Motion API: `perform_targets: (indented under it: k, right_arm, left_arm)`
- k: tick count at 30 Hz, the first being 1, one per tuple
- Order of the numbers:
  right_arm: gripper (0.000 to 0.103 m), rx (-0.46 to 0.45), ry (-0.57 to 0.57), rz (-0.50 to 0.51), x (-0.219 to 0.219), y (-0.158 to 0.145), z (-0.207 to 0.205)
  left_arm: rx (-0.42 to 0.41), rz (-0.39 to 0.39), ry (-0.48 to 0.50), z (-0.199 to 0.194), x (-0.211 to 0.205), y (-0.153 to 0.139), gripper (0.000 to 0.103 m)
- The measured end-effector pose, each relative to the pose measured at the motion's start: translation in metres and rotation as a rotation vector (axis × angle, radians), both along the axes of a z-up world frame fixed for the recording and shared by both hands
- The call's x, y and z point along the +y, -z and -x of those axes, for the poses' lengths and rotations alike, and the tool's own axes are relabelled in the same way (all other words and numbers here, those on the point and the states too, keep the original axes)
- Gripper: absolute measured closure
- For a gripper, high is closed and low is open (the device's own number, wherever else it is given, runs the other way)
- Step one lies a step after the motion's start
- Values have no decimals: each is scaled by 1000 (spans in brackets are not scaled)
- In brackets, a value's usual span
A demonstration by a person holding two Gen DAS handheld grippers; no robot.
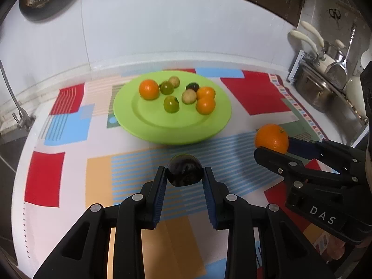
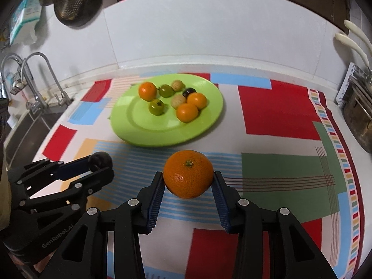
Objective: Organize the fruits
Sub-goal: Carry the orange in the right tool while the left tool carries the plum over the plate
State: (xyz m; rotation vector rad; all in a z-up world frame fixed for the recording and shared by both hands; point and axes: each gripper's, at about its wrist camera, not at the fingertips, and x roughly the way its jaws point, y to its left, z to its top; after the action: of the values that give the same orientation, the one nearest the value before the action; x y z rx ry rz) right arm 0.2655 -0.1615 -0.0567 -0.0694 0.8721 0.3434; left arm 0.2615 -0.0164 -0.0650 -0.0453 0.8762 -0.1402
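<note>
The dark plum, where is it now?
The dark plum sits between the left gripper fingers, in front of the green plate.

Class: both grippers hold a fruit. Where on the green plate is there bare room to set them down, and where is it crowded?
The green plate is bare across its near half and left side, in front of the green fruit. The far half is crowded: three small oranges, two green, two pale and one dark fruit. The dark plum and big orange fit the near half.
</note>
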Motion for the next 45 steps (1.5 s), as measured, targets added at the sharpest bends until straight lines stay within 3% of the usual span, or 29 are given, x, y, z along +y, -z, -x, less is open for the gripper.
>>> perform_targets:
  k: [13, 23, 36, 45]
  right_arm:
    - [60, -74, -2, -28, 25, -35, 13]
    - [60, -98, 26, -26, 45, -43, 6]
    - [60, -84, 61, -25, 62, -36, -25]
    - [60, -56, 65, -20, 69, -20, -55]
  left_arm:
    - [-86, -5, 36, 9, 22, -35, 72]
    - [-123, -30, 73, -3, 40, -48, 72]
    - [-132, -52, 144, -47, 53, -45, 71]
    - [-106, -70, 188, -85, 55, -25, 71]
